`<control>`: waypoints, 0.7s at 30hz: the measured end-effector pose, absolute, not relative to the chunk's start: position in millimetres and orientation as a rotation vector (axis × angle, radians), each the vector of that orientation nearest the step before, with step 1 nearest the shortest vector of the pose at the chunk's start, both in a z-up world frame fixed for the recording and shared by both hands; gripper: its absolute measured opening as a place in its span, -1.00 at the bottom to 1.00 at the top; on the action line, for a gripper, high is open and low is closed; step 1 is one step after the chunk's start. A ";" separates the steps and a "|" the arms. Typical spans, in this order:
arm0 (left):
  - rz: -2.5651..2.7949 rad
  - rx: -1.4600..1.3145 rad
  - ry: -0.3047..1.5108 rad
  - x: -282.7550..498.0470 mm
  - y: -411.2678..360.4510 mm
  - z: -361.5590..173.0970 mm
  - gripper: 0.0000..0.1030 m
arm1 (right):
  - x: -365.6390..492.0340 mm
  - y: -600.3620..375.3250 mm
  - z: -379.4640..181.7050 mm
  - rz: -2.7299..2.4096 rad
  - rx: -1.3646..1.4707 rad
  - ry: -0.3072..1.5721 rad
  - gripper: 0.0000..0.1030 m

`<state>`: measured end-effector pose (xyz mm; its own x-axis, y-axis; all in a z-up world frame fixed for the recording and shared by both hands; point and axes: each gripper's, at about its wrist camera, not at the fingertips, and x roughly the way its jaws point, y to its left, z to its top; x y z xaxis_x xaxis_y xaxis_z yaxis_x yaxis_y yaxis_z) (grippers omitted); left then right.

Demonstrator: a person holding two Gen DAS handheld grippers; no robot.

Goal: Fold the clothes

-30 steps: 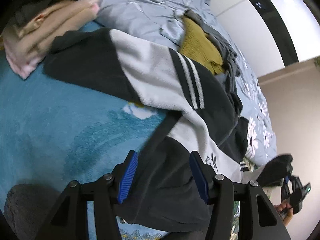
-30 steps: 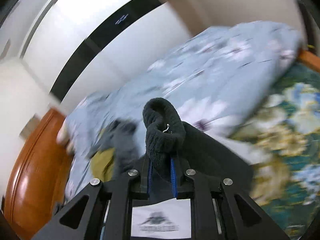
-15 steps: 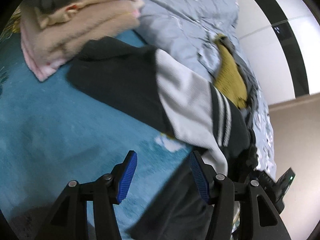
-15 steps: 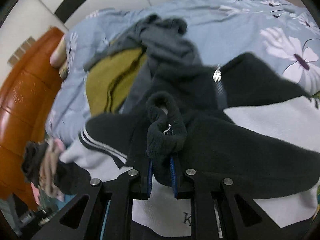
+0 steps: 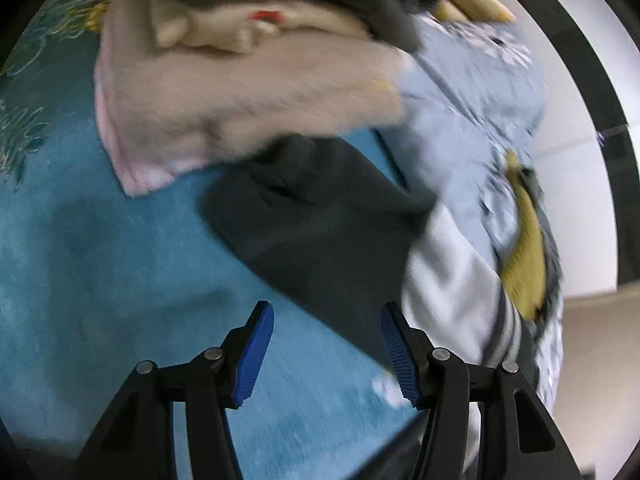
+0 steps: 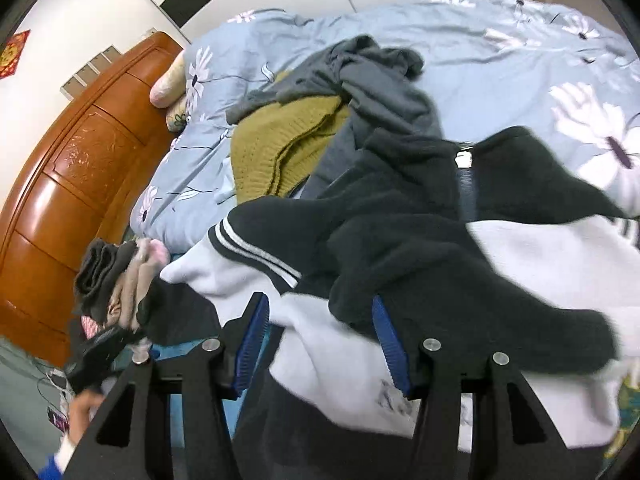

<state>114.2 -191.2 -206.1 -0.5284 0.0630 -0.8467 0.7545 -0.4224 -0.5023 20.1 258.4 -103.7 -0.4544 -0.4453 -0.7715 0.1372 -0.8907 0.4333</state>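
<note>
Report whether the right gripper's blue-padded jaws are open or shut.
Open. The right gripper has its blue pads spread wide, with the black-and-white fleece jacket lying loose between and behind them, no longer pinched.

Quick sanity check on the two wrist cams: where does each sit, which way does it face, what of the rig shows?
Left wrist: on the left tongs, looking down at the teal blanket, a jacket sleeve and the folded stack; its own open blue pads show.
Right wrist: on the right tongs, facing across the bed to the headboard, over the jacket and the yellow sweater; open pads, plus a hand at lower left.
Shared: jacket, stack, sweater, blue duvet.
</note>
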 end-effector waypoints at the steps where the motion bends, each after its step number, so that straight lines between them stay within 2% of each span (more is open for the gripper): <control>1: -1.977 1.139 1.325 113.9 -195.3 -209.9 0.16 | 26.0 263.4 -99.7 -2.386 1.394 -0.437 0.07; 6: -1.930 1.087 1.290 109.2 -206.2 -224.8 0.12 | 51.8 298.9 -79.6 -2.442 1.409 -0.504 0.07; 9: -1.938 1.078 1.233 105.7 -208.9 -231.8 -0.25 | 66.0 318.9 -71.5 -2.471 1.414 -0.574 0.08; 10: -1.938 1.076 1.232 105.1 -210.0 -233.8 -0.50 | 70.8 324.6 -69.1 -2.481 1.416 -0.589 0.08; 14: -1.950 1.078 1.224 102.3 -212.6 -234.8 -0.85 | 87.3 344.4 -61.7 -2.516 1.436 -0.627 0.07; 16: -1.990 1.065 1.195 102.6 -207.7 -220.7 -0.88 | 93.2 352.4 -59.0 -2.525 1.436 -0.648 0.08; 21: -2.345 0.954 1.011 95.1 -170.0 -133.5 -0.90 | 105.7 370.6 -54.9 -2.543 1.401 -0.728 0.08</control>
